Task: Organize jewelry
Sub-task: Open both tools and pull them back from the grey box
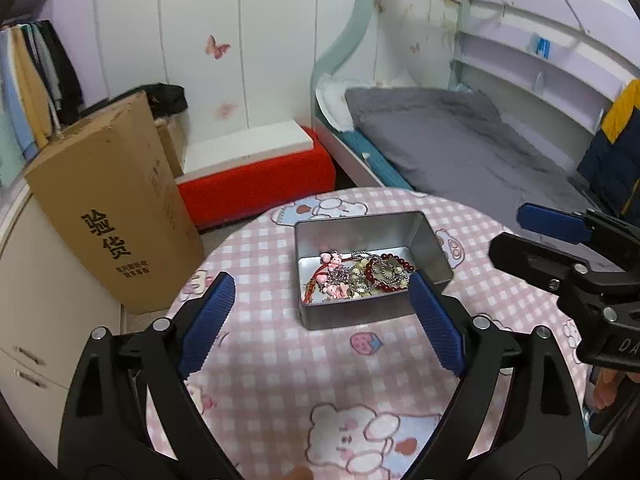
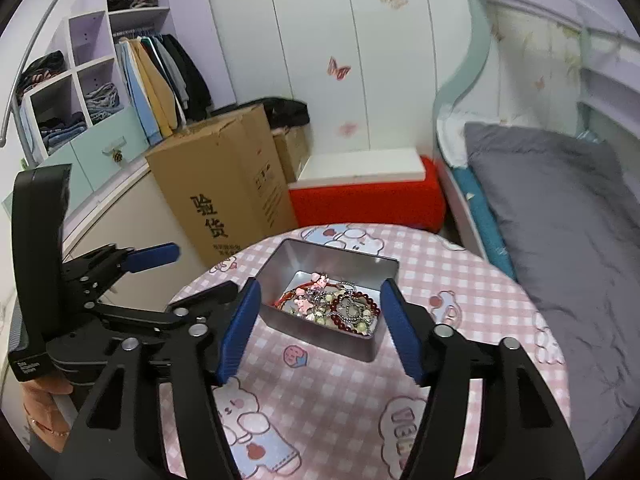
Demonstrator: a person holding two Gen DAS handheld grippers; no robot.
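Note:
An open silver tin box [image 1: 434,248] stands on the round table with a pink checked cloth [image 1: 320,360]. In it lies a tangle of jewelry [image 1: 356,276]: a dark red bead bracelet, silver chains, pale beads and pink charms. My left gripper [image 1: 322,292] is open and empty, its blue pads either side of the box's near end, above the table. My right gripper [image 2: 320,304] is open and empty, its jaws framing the same box [image 2: 320,258] and jewelry [image 2: 332,304]. Each gripper shows at the edge of the other's view.
A tall cardboard box [image 1: 116,208] stands left of the table. A red stool with a white top [image 1: 256,176] is behind it. A bed with a grey cover [image 1: 460,140] is on the right. Wardrobe shelves with hanging clothes [image 2: 152,76] are far left.

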